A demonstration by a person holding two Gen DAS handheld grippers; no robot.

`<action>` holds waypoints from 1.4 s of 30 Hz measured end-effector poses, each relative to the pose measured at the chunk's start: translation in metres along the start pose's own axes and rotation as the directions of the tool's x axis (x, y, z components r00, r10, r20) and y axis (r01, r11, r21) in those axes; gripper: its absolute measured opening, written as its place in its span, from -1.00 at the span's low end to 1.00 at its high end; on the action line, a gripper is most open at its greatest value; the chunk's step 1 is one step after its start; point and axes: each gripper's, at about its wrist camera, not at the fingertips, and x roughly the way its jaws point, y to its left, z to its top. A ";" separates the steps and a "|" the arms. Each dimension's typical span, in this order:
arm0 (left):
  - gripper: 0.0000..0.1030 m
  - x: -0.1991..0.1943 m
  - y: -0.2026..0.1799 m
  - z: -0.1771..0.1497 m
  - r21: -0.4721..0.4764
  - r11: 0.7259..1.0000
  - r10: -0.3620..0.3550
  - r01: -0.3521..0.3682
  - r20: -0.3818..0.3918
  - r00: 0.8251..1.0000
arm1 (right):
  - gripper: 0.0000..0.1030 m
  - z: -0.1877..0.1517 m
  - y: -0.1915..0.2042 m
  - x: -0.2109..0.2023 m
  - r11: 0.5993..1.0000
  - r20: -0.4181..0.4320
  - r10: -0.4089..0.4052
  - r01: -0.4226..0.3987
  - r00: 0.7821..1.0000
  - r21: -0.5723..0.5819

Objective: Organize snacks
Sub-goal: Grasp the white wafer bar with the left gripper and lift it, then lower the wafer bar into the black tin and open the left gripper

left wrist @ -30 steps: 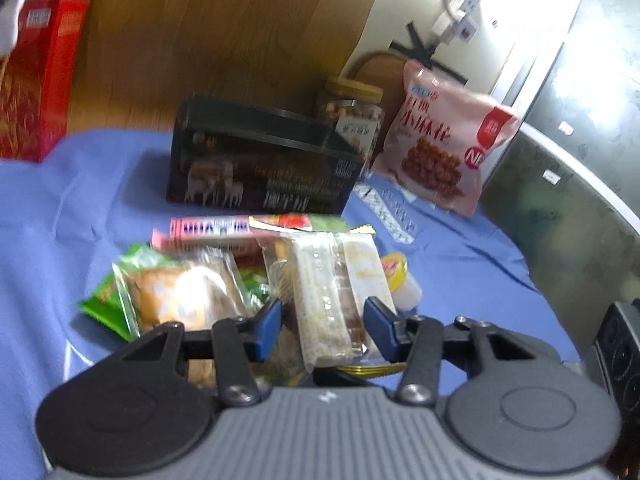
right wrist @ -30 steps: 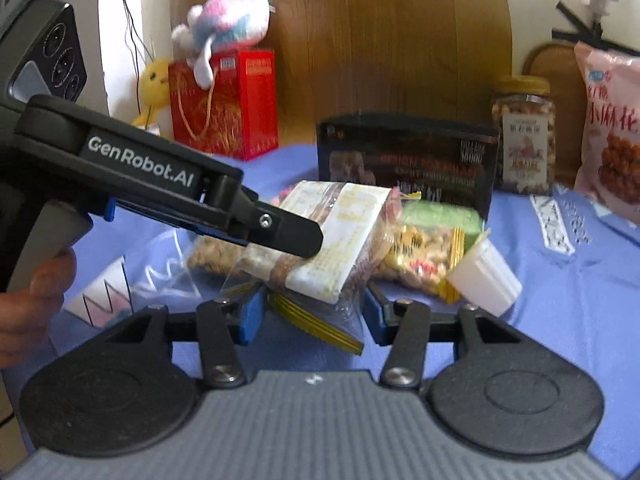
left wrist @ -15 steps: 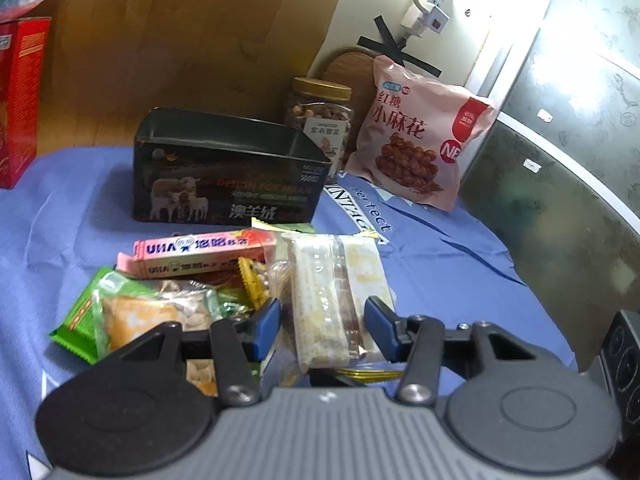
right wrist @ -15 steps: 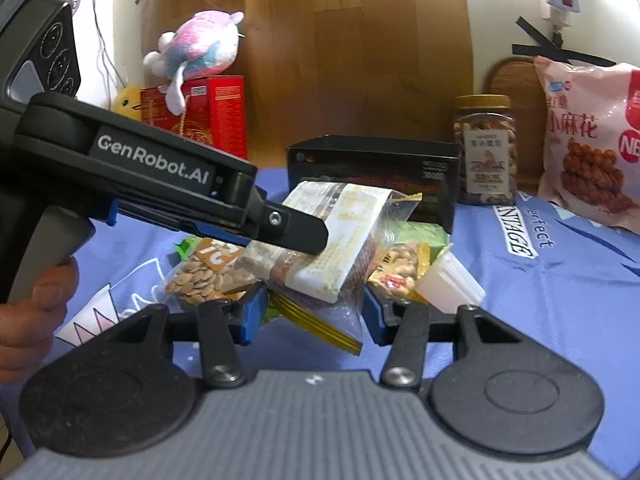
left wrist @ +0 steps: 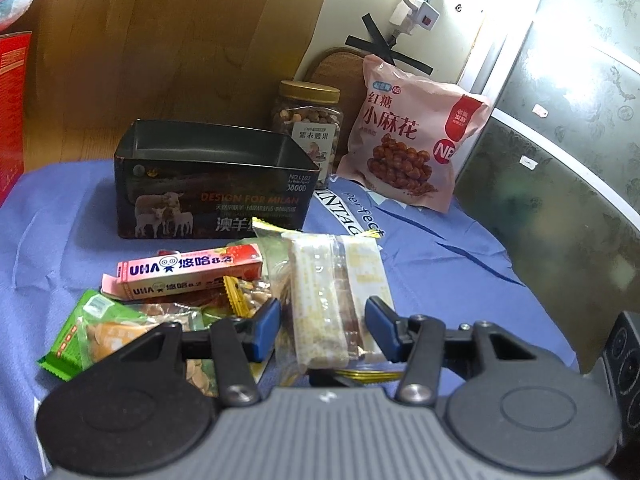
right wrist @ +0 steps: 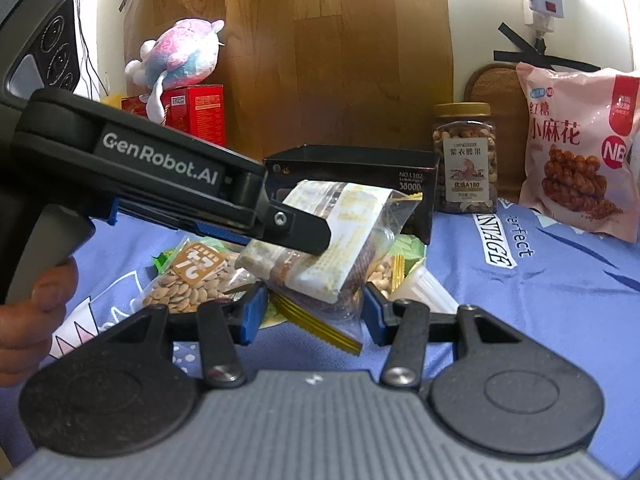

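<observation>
From my left tool (left wrist: 322,328) I see its jaws pinching the clear bag of snack bars (left wrist: 336,300), lifted above the snack pile before the open black tin (left wrist: 212,184); my right tool (right wrist: 314,312) sits half open below it, gripping nothing.

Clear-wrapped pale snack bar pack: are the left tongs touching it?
Touching. The right wrist view shows the left tongs clamped onto the clear-wrapped pale snack bar pack, holding it raised.
</observation>
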 end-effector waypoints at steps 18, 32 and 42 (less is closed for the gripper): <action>-0.07 0.002 -0.001 0.004 0.021 1.000 -0.009 0.009 0.000 1.000 | 0.04 0.000 0.001 -0.002 1.000 0.010 -0.016 0.016 1.000 0.006; -0.07 0.004 -0.004 0.010 0.039 0.999 -0.009 0.009 -0.003 1.000 | 0.04 0.001 0.000 -0.002 1.000 0.020 -0.022 0.021 1.000 0.015; -0.07 0.002 -0.003 0.051 0.096 0.994 0.039 -0.043 0.043 0.998 | 0.02 0.025 -0.013 0.015 0.998 0.023 0.022 -0.023 0.999 0.051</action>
